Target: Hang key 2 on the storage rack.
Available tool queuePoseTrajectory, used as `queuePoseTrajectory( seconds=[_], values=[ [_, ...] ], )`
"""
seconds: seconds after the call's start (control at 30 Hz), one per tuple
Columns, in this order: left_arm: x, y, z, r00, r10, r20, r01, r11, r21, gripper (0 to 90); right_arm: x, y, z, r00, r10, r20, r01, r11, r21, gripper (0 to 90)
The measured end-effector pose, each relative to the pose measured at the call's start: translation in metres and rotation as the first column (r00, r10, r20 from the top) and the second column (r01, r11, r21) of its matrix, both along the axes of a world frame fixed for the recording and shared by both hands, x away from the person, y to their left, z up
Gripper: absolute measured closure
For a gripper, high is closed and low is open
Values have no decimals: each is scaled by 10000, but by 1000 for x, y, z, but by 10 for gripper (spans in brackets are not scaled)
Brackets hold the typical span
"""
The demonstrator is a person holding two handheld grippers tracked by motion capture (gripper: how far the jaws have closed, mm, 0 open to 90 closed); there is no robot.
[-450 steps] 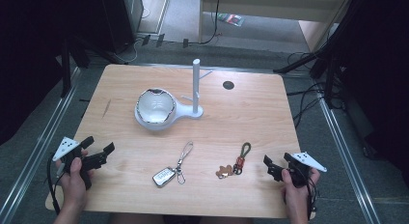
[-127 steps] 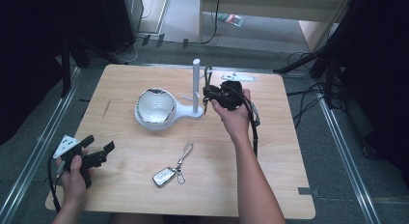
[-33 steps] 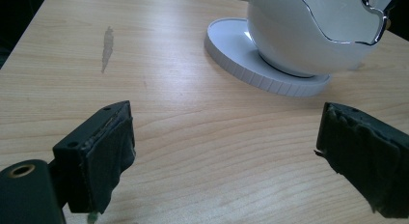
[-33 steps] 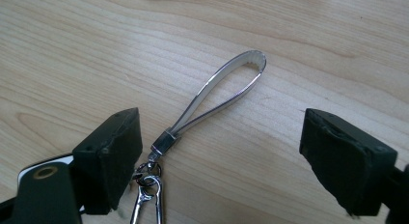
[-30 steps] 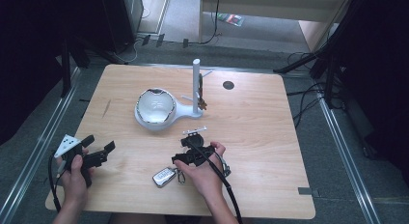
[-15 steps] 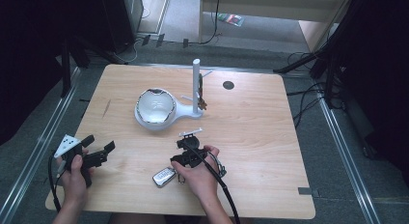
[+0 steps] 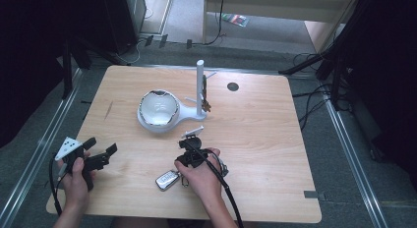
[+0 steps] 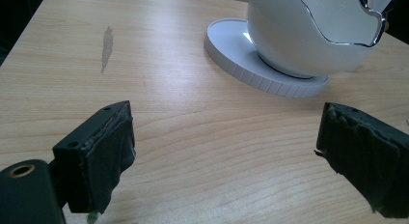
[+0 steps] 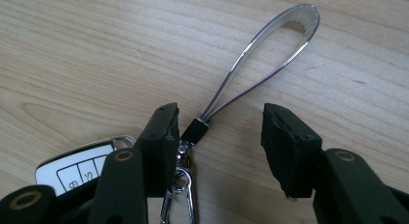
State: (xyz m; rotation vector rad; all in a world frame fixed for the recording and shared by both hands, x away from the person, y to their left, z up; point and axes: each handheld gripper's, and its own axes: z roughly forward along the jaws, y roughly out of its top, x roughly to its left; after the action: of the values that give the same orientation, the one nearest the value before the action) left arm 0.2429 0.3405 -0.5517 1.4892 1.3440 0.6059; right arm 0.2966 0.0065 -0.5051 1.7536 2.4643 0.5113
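Your surface [image 7: 275, 139] has loads of free room on the right. The white stand [image 7: 169, 110] sits mid-far, clear of both hands. Your left tongs [image 8: 226, 156] idle wide open near the left edge, holding nothing. Your right tongs [image 9: 217, 132] are open around the strap loop [image 9: 263, 52], probably lining up a grab. The car key [image 7: 167, 179] lies at the near middle.
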Motion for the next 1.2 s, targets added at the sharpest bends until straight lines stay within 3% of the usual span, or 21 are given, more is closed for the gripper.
queuePoseTrajectory(
  seconds=[0.13,0.17,0.3,0.43,0.6,0.9,0.93,1.07,1.17,1.2],
  values=[
    [0,0,0,10000,-7,-12,7,10000,-1,69,0,2,-1,9998,123,-132,-125,9998,-130,556],
    [0,0,0,10000,-6,-4,6,10000,-11,69,-1,4,-2,9996,232,-189,-236,9994,-234,618],
    [0,0,0,10000,2,-17,-2,10000,4,69,-1,8,-5,9992,290,-292,-304,9984,-483,697],
    [0,0,0,10000,21,-2,-21,10000,-51,69,-2,8,-6,9987,488,-127,-495,9964,-687,826],
    [0,0,0,10000,4,-15,-4,10000,14,69,-5,5,-5,9970,764,-111,-768,9957,-521,835],
    [0,-1,0,10000,8,-18,-8,10000,63,69,-15,-5,11,9927,807,891,-826,9964,172,836],
    [0,-1,0,10000,6,-15,-6,10000,61,69,-19,-8,18,9893,747,1251,-793,9963,321,836],
    [0,-1,0,10000,5,-22,-5,10000,63,69,-24,-15,29,9808,661,1837,-799,9944,690,837],
    [0,-1,0,10000,11,7,-11,10000,23,69,-26,-20,36,9693,599,2384,-824,9929,855,837],
    [0,-1,0,10000,14,-10,-14,10000,27,69,-27,-21,38,9612,644,2682,-889,9928,802,836]
  ],
)
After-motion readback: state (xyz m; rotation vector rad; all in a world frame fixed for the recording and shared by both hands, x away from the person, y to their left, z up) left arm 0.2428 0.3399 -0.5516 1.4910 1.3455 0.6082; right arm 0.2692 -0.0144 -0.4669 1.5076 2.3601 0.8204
